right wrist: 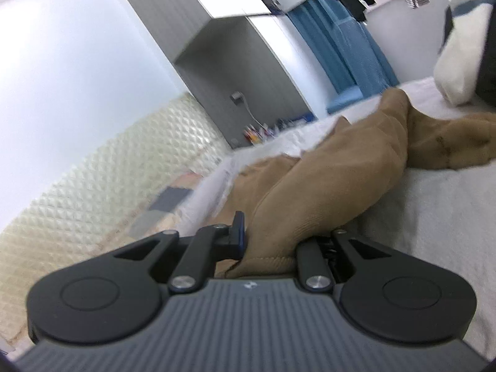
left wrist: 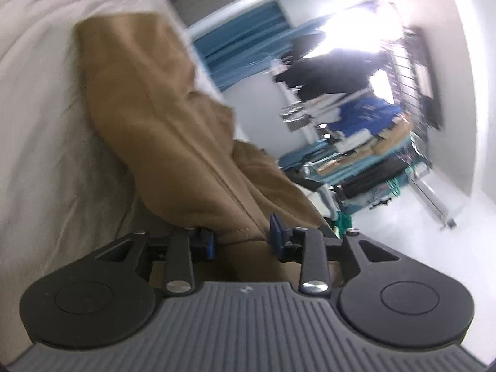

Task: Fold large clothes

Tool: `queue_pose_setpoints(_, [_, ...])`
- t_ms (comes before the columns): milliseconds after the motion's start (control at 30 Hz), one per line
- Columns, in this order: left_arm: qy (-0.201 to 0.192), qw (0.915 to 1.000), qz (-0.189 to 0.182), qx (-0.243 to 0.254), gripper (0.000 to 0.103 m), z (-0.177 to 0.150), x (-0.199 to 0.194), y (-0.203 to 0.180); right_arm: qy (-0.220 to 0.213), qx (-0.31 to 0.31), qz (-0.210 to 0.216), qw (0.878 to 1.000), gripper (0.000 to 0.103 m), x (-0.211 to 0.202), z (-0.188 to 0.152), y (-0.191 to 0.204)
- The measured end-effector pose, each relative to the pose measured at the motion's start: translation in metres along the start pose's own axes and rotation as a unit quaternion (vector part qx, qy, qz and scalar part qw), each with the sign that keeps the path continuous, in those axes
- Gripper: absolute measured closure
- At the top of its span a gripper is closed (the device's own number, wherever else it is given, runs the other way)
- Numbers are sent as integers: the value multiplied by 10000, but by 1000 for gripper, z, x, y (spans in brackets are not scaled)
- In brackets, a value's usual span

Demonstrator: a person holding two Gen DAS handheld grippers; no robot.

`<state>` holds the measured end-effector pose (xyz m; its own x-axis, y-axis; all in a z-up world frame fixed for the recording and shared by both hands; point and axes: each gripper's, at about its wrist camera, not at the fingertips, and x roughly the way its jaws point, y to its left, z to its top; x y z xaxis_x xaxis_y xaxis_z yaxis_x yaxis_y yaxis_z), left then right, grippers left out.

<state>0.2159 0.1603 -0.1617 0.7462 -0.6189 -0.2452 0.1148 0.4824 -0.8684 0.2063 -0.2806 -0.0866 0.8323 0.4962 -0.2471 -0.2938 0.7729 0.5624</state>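
The left hand-held gripper (left wrist: pixel 241 241) pinches a stitched edge of the tan garment (left wrist: pixel 148 114), which hangs down onto the white bed (left wrist: pixel 40 130). The right hand-held gripper (right wrist: pixel 272 245) clamps another hem of the same garment, near the bed's edge.

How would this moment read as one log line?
left gripper: shut on tan garment | right gripper: shut on tan garment | garment: over white bed

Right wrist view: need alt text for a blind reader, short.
The right gripper is clamped on a stitched edge of a tan garment, which trails away across a bed with white bedding. Behind, blurred by motion, are a quilted cream headboard, a grey cabinet and a blue curtain.
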Motion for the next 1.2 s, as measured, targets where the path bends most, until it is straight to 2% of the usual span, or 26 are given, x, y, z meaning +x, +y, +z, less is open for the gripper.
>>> queue_pose_setpoints(67, [182, 9996, 40, -193, 41, -5, 0, 9, 163, 17, -187, 9997, 87, 6, -6, -2])
queue_pose_setpoints(133, [279, 9992, -45, -287, 36, -12, -4, 14, 309, 141, -294, 9990, 87, 12, -10, -5])
queue_pose_setpoints(233, [428, 9981, -249, -355, 36, -22, -9, 12, 409, 304, -374, 9980, 87, 15, -11, -11])
queue_pose_setpoints(300, [361, 9985, -259, -304, 36, -26, -14, 10, 465, 429, -339, 9974, 85, 18, -12, -14])
queue_pose_setpoints(367, [339, 9988, -184, -305, 37, -25, -12, 10, 554, 522, -300, 9966, 84, 18, -15, -18])
queue_pose_setpoints(500, [402, 9971, 104, -637, 37, -16, 12, 22, 736, 648, -321, 9947, 81, 23, -18, -21])
queue_pose_setpoints(600, [574, 9954, 62, -765, 40, -9, 29, 31, 853, 702, -364, 9932, 79, 23, -21, -24])
queue_pose_setpoints(633, [583, 9953, 10, -767, 46, -7, 31, 31, 877, 744, -368, 9927, 75, 24, -22, -24])
queue_pose_setpoints(667, [603, 9954, -57, -746, 47, -6, 33, 29, 904, 789, -366, 9921, 62, 24, -22, -25])
queue_pose_setpoints(733, [605, 9965, -9, -581, 49, -6, 34, 26, 930, 864, -328, 9914, 44, 24, -23, -25])
queue_pose_setpoints(833, [669, 9962, 55, -556, 51, -2, 41, 27, 960, 838, -326, 9913, 43, 27, -24, -25])
queue_pose_setpoints(967, [738, 9961, 221, -438, 54, 7, 59, 23, 1100, 927, -453, 9886, 44, 42, -27, -33])
queue_pose_setpoints(1033, [724, 9958, 428, -370, 70, 9, 66, 20, 1218, 905, -587, 9867, 44, 53, -28, -37])
queue_pose_setpoints(1100, [619, 9960, 616, -207, 78, 9, 65, 19, 1243, 978, -496, 9862, 65, 60, -27, -40])
queue_pose_setpoints(1133, [540, 9962, 675, -130, 81, 9, 63, 17, 1215, 999, -338, 9870, 84, 62, -27, -40])
queue_pose_setpoints(1200, [381, 9966, 729, -3, 83, 9, 56, 12, 1111, 986, -117, 9888, 87, 61, -25, -36])
